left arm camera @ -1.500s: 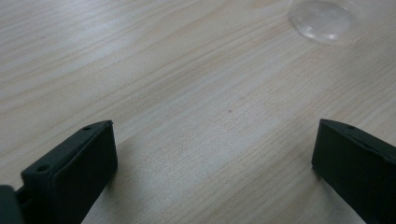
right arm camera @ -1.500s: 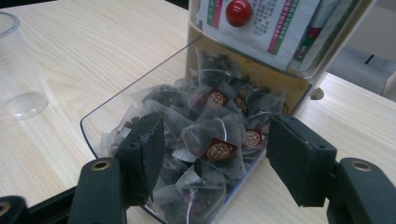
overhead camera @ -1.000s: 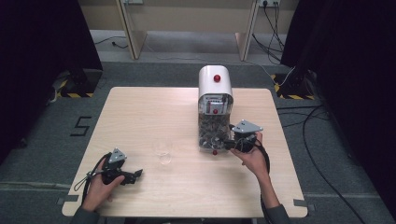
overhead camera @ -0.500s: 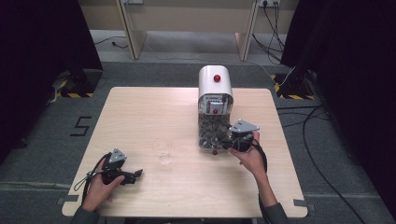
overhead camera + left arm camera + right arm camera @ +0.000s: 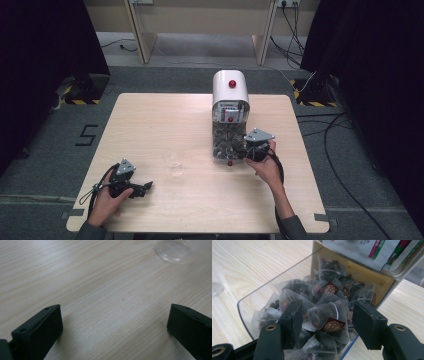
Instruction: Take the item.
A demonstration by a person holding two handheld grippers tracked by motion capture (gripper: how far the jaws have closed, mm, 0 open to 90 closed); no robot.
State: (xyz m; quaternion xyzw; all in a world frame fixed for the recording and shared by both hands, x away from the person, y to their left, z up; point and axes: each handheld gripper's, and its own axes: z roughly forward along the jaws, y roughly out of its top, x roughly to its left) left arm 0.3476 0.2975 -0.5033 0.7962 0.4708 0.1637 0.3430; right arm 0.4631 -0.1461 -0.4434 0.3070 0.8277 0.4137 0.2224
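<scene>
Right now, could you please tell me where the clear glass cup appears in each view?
High view: clear glass cup at table centre, left of the tea-bag dispenser.
Left gripper view: top right corner.
Right gripper view: left edge, partly cut off.
Shared landmark: the pale wood table.

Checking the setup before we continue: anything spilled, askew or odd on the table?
Nothing stands out. The tea bag dispenser stands upright, its clear drawer pulled open with the tea bags inside it, none on the table. The clear cup stands upright and apart.
</scene>
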